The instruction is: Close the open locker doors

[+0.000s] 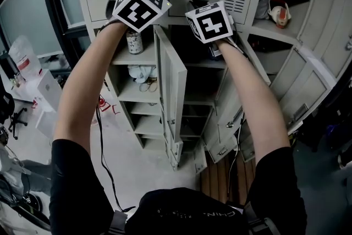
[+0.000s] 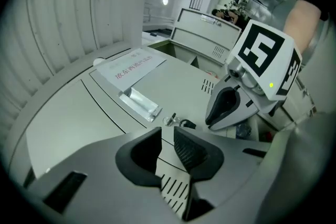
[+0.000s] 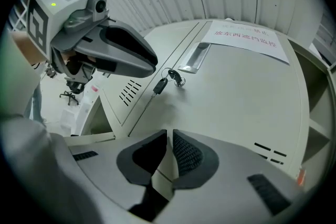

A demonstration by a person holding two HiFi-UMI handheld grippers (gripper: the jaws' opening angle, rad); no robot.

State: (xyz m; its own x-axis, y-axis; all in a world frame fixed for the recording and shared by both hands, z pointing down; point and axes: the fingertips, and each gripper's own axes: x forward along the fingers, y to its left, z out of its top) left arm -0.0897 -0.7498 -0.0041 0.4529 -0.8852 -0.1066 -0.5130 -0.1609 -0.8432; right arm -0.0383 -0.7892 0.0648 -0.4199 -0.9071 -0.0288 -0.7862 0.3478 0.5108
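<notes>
The grey locker bank fills the head view. A tall door (image 1: 175,91) stands swung out at the centre, and more doors (image 1: 234,118) (image 1: 311,85) hang open at the lower right. My left gripper (image 2: 167,136) is raised close against the closed upper doors; its jaws stand a narrow gap apart with nothing between them, and vent slits (image 2: 173,189) show through the gap. Its marker cube (image 1: 141,4) sits above the tall door's top. My right gripper (image 3: 169,139) is beside it, shut and empty, below a key (image 3: 169,80) and a handle (image 3: 194,57).
The open left compartment has shelves with a jar (image 1: 133,41) and a cloth (image 1: 140,71). A red-and-white item (image 1: 279,12) lies on the open right shelf. A white box (image 1: 47,91) and a chair (image 1: 16,118) stand at the left; a cable (image 1: 104,140) trails on the floor.
</notes>
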